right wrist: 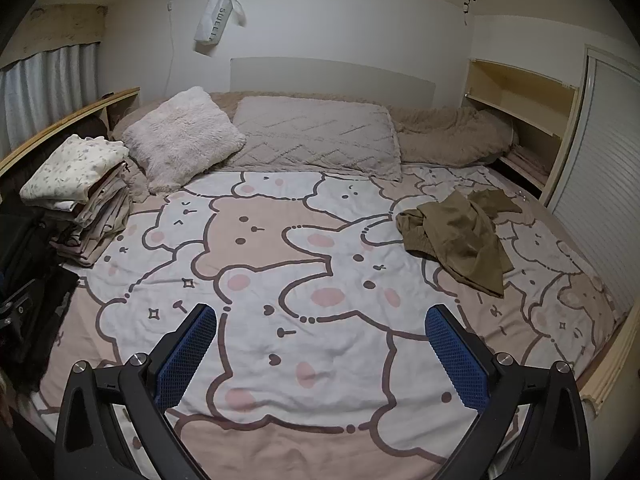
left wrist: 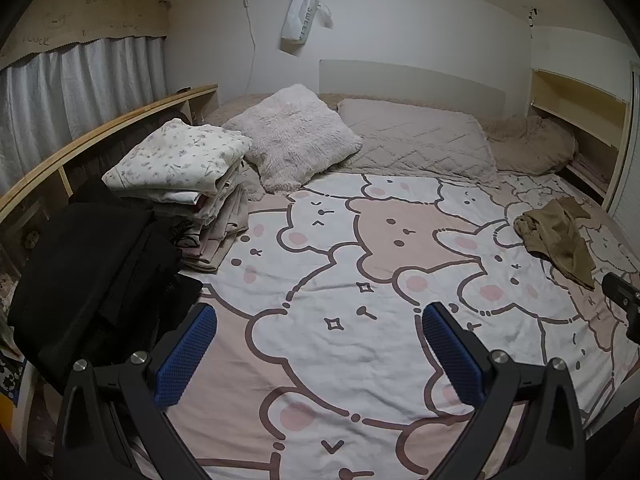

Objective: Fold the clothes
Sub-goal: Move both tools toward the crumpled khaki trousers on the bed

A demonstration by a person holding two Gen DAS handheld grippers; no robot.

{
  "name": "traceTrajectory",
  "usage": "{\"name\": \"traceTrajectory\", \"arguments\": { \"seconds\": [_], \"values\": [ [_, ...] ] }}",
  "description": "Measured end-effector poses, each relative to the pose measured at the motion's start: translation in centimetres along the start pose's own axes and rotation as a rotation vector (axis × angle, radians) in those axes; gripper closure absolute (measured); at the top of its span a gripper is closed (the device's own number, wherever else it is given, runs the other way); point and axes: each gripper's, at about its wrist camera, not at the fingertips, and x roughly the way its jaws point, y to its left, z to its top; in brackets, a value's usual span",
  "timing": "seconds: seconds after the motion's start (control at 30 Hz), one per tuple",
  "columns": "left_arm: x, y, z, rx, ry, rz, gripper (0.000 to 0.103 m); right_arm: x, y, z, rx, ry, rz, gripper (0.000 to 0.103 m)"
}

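Evidently you hold both the left gripper (left wrist: 320,354) and right gripper (right wrist: 320,354) spread wide and empty above the bedspread (right wrist: 320,360), since the crumpled olive garment (right wrist: 456,236) lies far right, apart from the folded stack (right wrist: 80,192).

Spread across the bed: a sheet (right wrist: 320,264). On it at right, apart from all else, a crumpled garment (right wrist: 456,236). At left edge, a stack (left wrist: 180,176) of folded clothes, with a dark pile (left wrist: 88,280) nearer the camera, just beside it. Behind the stack and to its right, a cushion (left wrist: 294,136); right of that, touching, a pillow (left wrist: 416,140). Behind both, the wall, with a bag (left wrist: 300,16) hanging on it.
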Motion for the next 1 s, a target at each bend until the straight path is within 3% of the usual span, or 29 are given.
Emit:
{"name": "traceTrajectory", "arguments": {
  "seconds": [1.0],
  "values": [
    [2.1, -0.6, 0.0, -0.003, 0.036, -0.006, 0.0, 1.3, 0.5, 0.0, -0.003, -0.003, 0.022, 0.0]
  ]
}}
